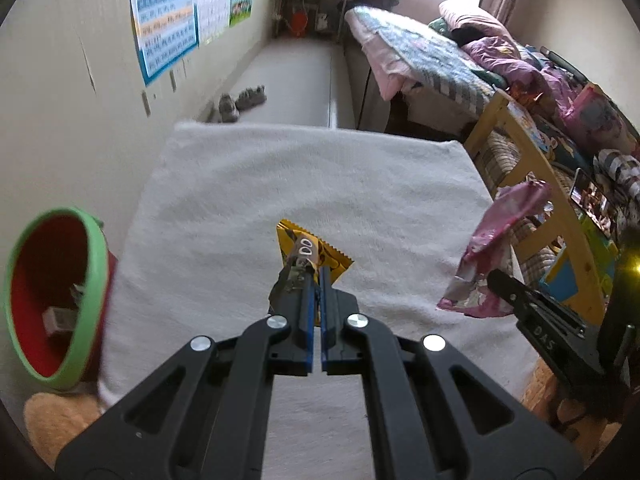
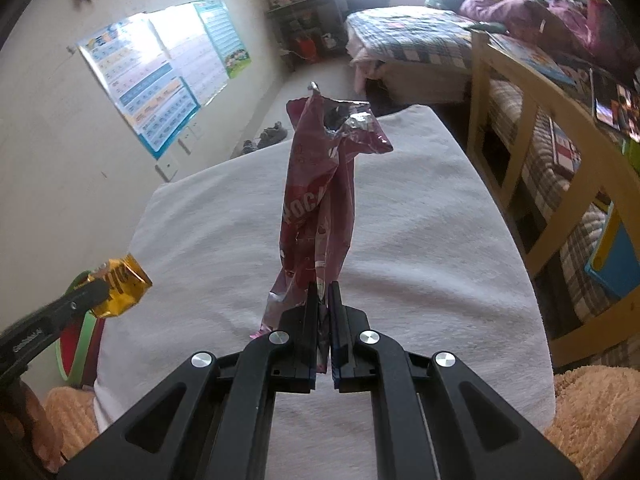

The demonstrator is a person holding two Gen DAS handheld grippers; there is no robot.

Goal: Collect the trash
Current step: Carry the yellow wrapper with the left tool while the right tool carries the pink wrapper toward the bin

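Wrappers in both closed grippers

White towel spread over the table; charts pinned to the cream wall at left. Grey slippers on the floor beyond. Patchwork-quilted bed under a bright window, wooden rail alongside, heaped purple bedding and books.
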